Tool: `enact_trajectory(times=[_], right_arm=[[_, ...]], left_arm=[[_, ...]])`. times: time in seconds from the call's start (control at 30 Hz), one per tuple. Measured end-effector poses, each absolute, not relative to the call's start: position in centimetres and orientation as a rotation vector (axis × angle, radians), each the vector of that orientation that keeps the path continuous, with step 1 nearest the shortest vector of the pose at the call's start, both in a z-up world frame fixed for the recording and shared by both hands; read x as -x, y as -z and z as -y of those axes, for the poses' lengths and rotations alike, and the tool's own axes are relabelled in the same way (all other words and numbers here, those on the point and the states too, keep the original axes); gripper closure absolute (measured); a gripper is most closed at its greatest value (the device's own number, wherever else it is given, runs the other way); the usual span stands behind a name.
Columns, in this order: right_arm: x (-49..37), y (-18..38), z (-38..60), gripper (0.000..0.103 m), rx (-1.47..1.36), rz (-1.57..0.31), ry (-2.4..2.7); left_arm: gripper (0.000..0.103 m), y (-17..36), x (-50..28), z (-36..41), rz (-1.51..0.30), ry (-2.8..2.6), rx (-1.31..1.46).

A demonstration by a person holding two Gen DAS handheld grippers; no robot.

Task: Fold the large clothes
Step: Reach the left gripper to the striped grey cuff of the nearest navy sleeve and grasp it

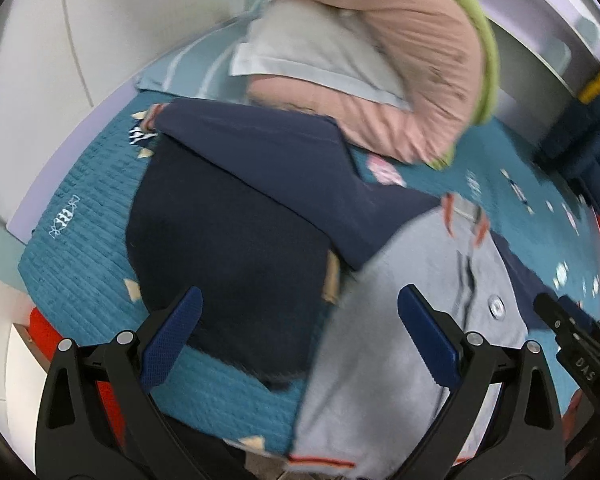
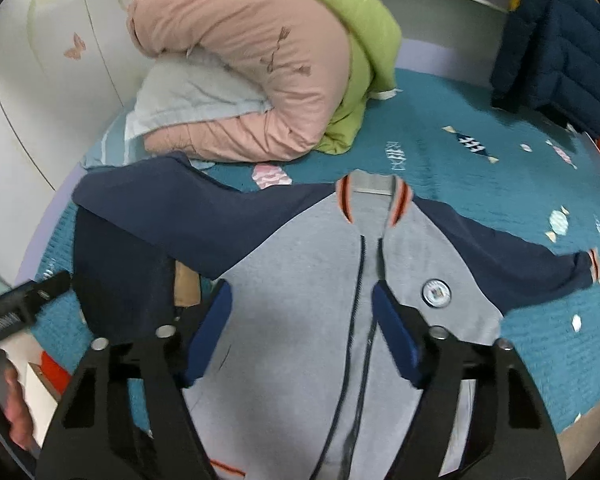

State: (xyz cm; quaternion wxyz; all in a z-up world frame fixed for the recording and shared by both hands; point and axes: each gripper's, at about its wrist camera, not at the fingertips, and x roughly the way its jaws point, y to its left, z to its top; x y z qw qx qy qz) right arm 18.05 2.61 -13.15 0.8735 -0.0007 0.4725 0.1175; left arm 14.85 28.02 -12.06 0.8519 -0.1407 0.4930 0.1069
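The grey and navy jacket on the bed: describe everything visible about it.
The jacket lies front up on the teal bedspread, collar toward the rolled pink quilt. Its body is soft grey knit; the sleeves are navy, spread out to both sides. A dark zipper runs down the middle, closed. The collar and one cuff carry orange stripes, and a round badge sits on the chest. Dark navy cloth lies beside one sleeve. The open right hand-held gripper hangs over the zipper.

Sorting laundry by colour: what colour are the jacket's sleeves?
Navy blue sleeves on the grey zip-front jacket; right wrist view shows them best.
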Motion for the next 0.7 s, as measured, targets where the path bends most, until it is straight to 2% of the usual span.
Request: enact_trajectory(times=[0.13,0.2,0.37,0.53,0.7], right_arm=[[-21.8,15.5,-4.6,0.054,0.009,-1.036,-0.26],[-23.5,16.8,-5.6,0.066,0.01,-1.062,-0.269],[-27.6,20.5,-7.8,0.084,0.009,-1.131,-0.303],[-30.9,25.5,-9.7,0.092,0.005,-1.239,-0.319],[-32.6,30.1,-11.3,0.093,-0.017,-1.338,-0.31]], left_arm=[[0.005,12.7,-17.3,-32.8,-1.04,-0.277,0.33],[0.005,12.8,-18.2,-34.4,-1.04,-0.295,0.335],[0.005,13.2,-21.2,-39.8,-1.043,-0.352,0.372],[0.005,13.6,-23.7,-44.8,-1.038,-0.375,0.445],[0.005,15.7,-26.4,-50.0,-1.082,-0.391,0.56]])
